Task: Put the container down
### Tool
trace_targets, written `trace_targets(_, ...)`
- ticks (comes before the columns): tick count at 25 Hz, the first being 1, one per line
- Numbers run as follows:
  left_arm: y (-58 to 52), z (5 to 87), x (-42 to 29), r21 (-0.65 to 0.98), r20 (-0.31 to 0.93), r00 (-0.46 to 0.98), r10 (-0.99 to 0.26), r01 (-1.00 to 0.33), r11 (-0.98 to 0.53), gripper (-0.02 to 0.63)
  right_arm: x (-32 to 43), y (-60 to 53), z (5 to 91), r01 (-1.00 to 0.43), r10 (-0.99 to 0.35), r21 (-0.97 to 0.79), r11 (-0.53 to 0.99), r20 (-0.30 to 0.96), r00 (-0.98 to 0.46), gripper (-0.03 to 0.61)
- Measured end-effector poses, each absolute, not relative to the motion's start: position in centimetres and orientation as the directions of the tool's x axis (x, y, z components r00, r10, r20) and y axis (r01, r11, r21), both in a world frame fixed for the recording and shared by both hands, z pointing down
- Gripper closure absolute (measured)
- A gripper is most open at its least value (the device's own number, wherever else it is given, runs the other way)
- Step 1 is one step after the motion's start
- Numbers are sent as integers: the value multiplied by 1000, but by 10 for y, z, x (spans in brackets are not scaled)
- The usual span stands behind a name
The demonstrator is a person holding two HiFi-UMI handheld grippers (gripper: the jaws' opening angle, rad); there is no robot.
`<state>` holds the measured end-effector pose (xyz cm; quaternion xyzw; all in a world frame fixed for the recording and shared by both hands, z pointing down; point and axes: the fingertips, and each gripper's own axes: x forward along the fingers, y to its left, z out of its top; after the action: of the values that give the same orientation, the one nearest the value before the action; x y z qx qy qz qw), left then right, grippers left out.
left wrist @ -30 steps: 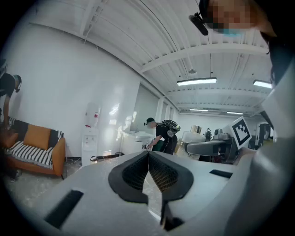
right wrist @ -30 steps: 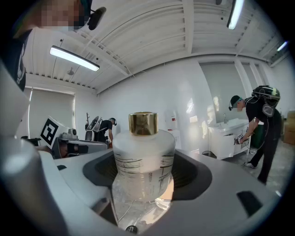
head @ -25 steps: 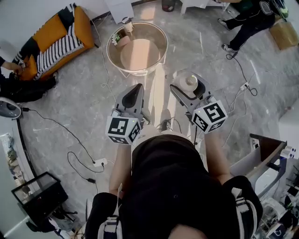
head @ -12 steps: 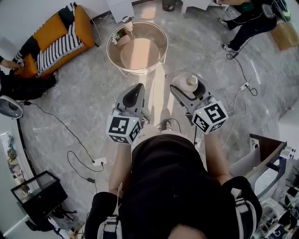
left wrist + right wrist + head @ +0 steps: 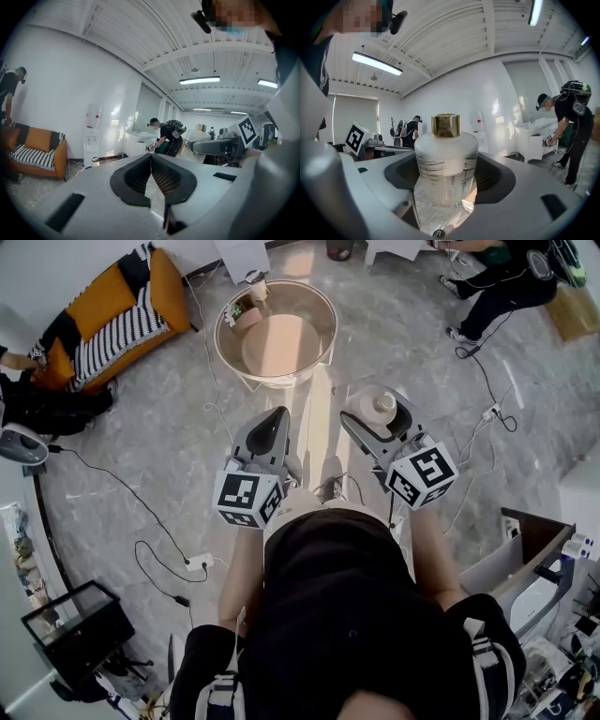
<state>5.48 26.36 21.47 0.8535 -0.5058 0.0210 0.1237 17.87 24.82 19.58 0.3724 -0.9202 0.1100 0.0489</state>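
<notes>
Marble floor (image 5: 169, 456), round bench (image 5: 281, 348) at upper centre. Right hand-held gripper (image 5: 379, 411) clamps container (image 5: 446, 159), right of centre; left hand-held gripper (image 5: 151, 158) jaws pressed together.

Head cam steep down over left gripper (image 5: 277, 415), right gripper (image 5: 378, 408); gripper cams close along jaws, fwd; sofa (image 5: 112, 306) shared w/ left.

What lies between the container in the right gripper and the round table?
Only bare grey floor, as the head view shows; nothing stands between the container and the round table.
</notes>
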Motion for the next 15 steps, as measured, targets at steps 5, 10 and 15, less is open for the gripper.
trace_targets(5,269,219,52,188,169,470,-866,-878,-440,594,182,253,201,-696,-672,-173,697,181,-718,247)
trace_targets(10,274,227,51,194,192,455,-869,-886,-421,594,187,256,209,-692,-664,-194,695,196,-721,247)
trace_targets(15,275,237,51,208,216,462,-860,-883,-422,594,187,254,215,-699,-669,-213,683,202,-715,247)
